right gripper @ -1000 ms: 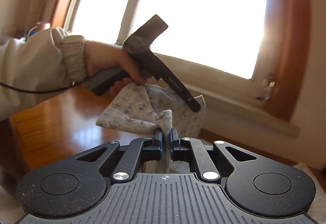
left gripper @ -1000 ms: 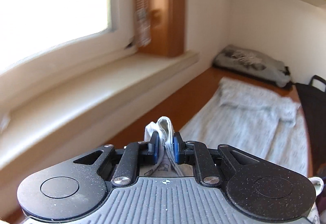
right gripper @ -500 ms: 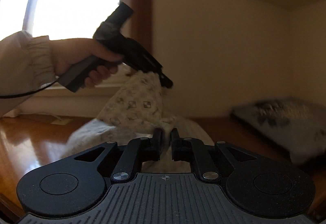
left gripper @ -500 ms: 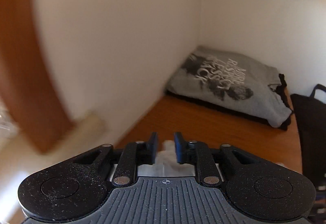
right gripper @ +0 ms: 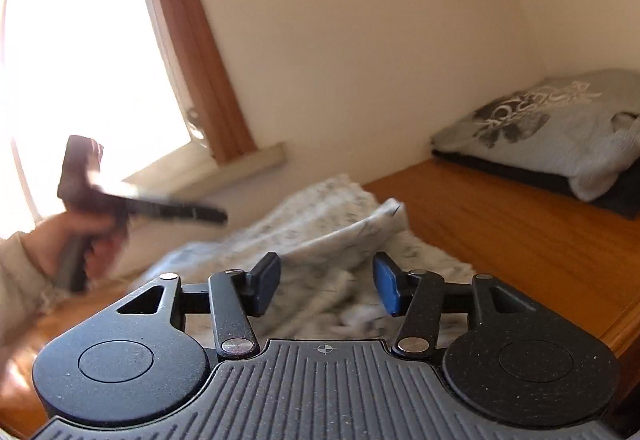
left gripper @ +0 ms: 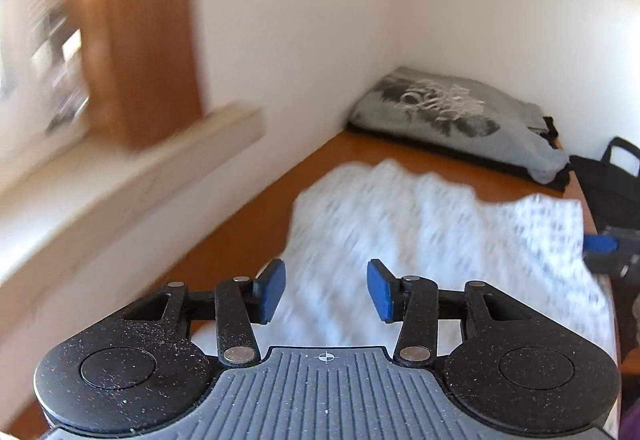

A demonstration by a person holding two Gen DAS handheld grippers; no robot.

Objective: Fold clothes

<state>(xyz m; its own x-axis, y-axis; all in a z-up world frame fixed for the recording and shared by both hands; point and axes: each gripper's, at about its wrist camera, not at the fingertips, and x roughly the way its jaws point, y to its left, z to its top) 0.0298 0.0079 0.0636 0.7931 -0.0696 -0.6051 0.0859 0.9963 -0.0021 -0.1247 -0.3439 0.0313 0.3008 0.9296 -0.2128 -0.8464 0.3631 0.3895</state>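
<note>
On my left wrist camera the left gripper (left gripper: 326, 292) stands wide apart, blue pads (left gripper: 273, 290) well clear of each other and nothing between them. Below and ahead of it the pale patterned garment (left gripper: 420, 240) lies spread over the wooden desk (left gripper: 248, 232), badly smeared by motion blur, so I cannot make out its print or exactly how it is folded. At the right edge of that view a blue pad and dark fingers of the right gripper (left gripper: 600, 252) show just beside the cloth's far corner.

My right wrist camera gives the right gripper (right gripper: 326, 288) the same way: spread wide, holding nothing, with the garment (right gripper: 320, 236) rumpled beneath and beyond it. One flap of cloth rises in a ridge toward a raised corner. To the left a hand (right gripper: 80, 240) with a light cuffed sleeve (right gripper: 16, 272) grips the handle of the left gripper (right gripper: 216, 216), which points across above the cloth's near-window side; it is too blurred to read there.

In the far corner of the desk a folded grey printed shirt (left gripper: 452, 116) sits on top of something dark, well apart from the garment. A window sill (left gripper: 132, 176) runs along the left wall, and a black bag (left gripper: 612, 184) stands at the right.
</note>
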